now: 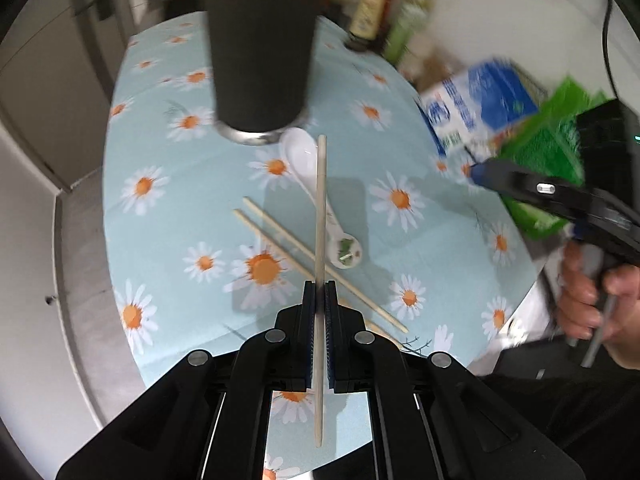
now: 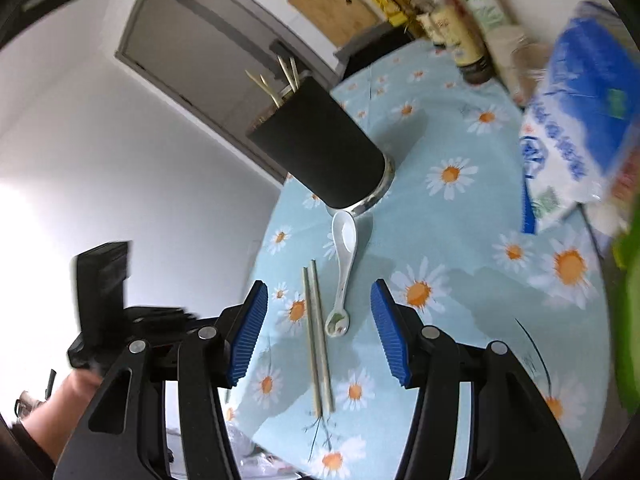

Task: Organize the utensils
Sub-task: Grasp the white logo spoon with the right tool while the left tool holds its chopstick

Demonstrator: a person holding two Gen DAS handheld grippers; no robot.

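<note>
My left gripper (image 1: pixel 320 292) is shut on a wooden chopstick (image 1: pixel 321 216) and holds it above the table, pointing toward the black utensil holder (image 1: pixel 260 68), which has several chopsticks in it. Two chopsticks (image 1: pixel 288 240) and a white ceramic spoon (image 1: pixel 308 172) lie on the daisy tablecloth (image 1: pixel 168 216) below. My right gripper (image 2: pixel 318 328) is open and empty, above the pair of chopsticks (image 2: pixel 318 340) and the spoon (image 2: pixel 344 264), with the holder (image 2: pixel 320 148) beyond. The right gripper also shows at the right of the left wrist view (image 1: pixel 476 172).
A blue and white package (image 1: pixel 480 100), a green package (image 1: pixel 548 152) and bottles (image 1: pixel 368 16) stand along the table's right and far side. In the right wrist view, the bottles (image 2: pixel 468 32) and a wooden cutting board (image 2: pixel 332 4) are at the back.
</note>
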